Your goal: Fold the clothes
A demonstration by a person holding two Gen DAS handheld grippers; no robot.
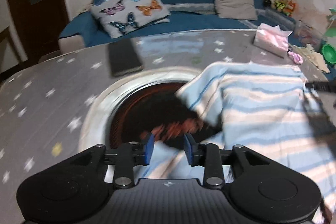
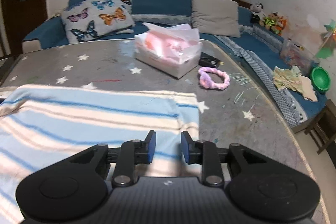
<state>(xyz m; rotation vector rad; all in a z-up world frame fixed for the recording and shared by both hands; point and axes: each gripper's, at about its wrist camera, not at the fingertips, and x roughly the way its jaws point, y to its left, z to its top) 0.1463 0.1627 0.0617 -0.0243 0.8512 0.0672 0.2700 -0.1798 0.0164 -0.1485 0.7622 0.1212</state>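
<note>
Left gripper (image 1: 169, 147) hangs with jaws apart, gripping nothing, over the striped garment's (image 1: 262, 110) left edge; right gripper (image 2: 168, 147), likewise parted and empty, hovers above the garment's right part, near the tissue box (image 2: 168, 54)

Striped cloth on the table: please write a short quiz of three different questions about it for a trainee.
1. True or false: the right hand-held gripper is shut on the striped cloth.
2. What does the cloth partly cover in the left wrist view? A) round opening B) tissue box C) hair tie
3. Fill in: the pink ___ lies right of the tissue box.

Key: 1 false, its pads are apart. 2 A, the round opening. 3 hair tie.
</note>
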